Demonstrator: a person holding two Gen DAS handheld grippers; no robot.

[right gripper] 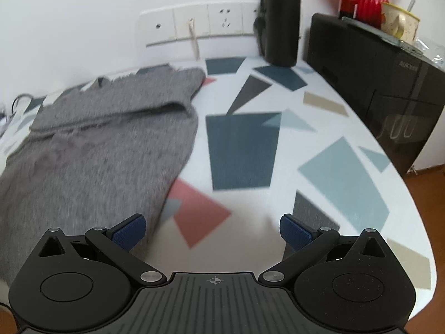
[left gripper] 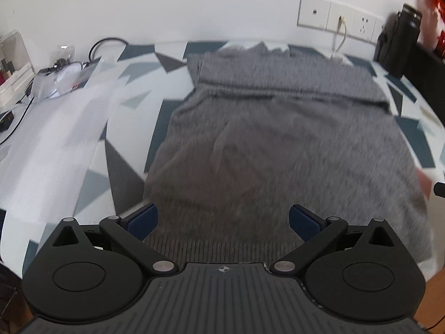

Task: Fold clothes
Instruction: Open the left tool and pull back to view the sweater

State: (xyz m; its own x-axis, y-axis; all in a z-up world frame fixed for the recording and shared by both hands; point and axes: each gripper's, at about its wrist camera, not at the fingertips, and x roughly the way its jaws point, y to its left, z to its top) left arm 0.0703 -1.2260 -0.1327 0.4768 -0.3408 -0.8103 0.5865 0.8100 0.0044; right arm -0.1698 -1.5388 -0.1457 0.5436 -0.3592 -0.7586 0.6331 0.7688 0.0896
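- The table, covered in a white cloth with blue, grey and pink shapes, is stretching out ahead of both grippers and carrying everything else.
- The grey sweater is lying flat on it, directly ahead of and under the left gripper, and ahead to the left of the right gripper; its ribbed hem is sitting nearest the left gripper.
- A band across the sweater's far end is already lying folded over the body, so the folding is looking partly done; the long body is still waiting to be folded up, as I judge it.
- The black bottle and dark box are standing far ahead and to the right of the right gripper, well apart from the sweater.
- The left gripper is hanging with its jaws spread wide, holding nothing, over the hem.
- The right gripper is also gaping wide and empty, over bare cloth just beside the sweater's edge.
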